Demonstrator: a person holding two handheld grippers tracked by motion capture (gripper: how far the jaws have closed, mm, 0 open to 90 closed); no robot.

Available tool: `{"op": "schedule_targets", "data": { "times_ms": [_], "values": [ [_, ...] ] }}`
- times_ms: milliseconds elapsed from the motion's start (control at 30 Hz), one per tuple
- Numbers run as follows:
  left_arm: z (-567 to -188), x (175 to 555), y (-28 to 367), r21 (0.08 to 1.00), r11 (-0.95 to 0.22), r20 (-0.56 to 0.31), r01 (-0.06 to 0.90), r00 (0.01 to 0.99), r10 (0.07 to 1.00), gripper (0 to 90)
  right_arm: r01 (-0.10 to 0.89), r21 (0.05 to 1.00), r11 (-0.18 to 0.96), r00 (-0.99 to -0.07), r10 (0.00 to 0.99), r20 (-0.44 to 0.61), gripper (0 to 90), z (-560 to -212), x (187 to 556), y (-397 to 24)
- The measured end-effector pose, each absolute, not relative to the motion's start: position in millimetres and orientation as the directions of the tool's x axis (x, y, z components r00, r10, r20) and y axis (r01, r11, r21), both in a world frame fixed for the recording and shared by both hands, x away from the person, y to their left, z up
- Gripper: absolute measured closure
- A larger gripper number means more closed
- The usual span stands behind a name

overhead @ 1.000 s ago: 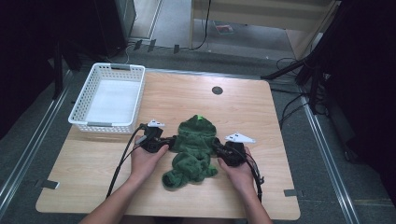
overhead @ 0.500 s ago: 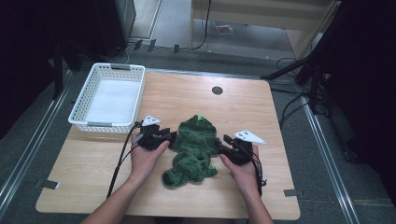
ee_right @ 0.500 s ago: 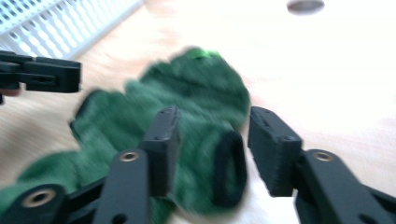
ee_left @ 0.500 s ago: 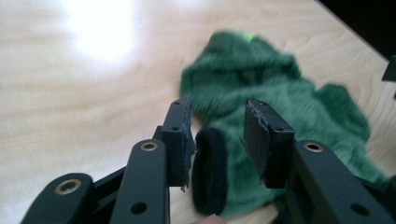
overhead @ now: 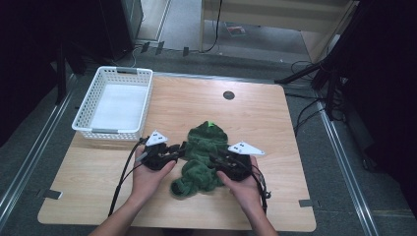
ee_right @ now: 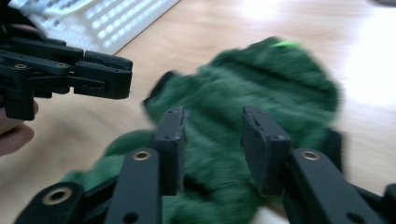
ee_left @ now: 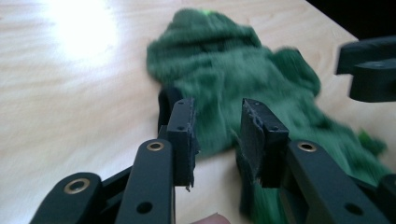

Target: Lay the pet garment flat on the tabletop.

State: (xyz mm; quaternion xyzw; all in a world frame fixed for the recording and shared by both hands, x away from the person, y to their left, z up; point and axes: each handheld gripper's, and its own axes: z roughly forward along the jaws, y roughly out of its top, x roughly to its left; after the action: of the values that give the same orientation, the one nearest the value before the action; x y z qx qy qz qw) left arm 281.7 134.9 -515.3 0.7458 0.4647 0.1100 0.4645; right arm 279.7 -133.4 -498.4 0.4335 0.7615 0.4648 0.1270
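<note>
Green fleece garment [overhead: 204, 155]: crumpled, centre of high view, on wooden table [overhead: 295, 142]. Left gripper [overhead: 181, 148] and right gripper [overhead: 215, 158] flank it; both sets of jaws parted, just opened, nothing clamped. White basket [overhead: 114, 103]: upper left.

Wooden table [overhead: 275, 123]: one green fleece garment [overhead: 201, 157] lies crumpled on it, between both grippers. A white mesh basket [overhead: 115, 103] stands beyond the left gripper [overhead: 179, 150], at the table's edge.

Looked like a lab recording bay: pale wooden table [overhead: 295, 128] on grey floor with metal rails [overhead: 344, 162], loose black cables [overhead: 305, 118], dark curtains.
</note>
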Motion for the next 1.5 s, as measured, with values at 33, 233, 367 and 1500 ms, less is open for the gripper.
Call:
{"op": "schedule_targets", "data": {
  "times_ms": [33,233,367,1500],
  "values": [
    [-516.2,275.3,139.8,0.794,-0.138,-0.27,0.592,0.547,0.793,65.3,0.545,0.812,0.208,-0.603,0.77,0.208,57.4,-498.6,277.1,-127.7],
    [-533.9,238.1,165.4,0.782,-0.13,-0.29,0.61,0.54,0.79,63.8,0.528,0.785,0.324,-0.678,0.718,0.16,49.0,-503.2,262.3,-87.9],
    [-549.6,228.3,166.8,0.769,-0.146,-0.299,0.623,0.551,0.779,63.4,0.517,0.753,0.407,-0.686,0.723,0.08,46.3,-514.8,258.1,-65.4],
    [-546.5,222.3,155.9,0.803,-0.166,-0.288,0.572,0.616,0.733,55.4,0.457,0.889,-0.033,-0.308,0.932,0.193,52.3,-511.6,209.3,-232.3]
  ]
}}
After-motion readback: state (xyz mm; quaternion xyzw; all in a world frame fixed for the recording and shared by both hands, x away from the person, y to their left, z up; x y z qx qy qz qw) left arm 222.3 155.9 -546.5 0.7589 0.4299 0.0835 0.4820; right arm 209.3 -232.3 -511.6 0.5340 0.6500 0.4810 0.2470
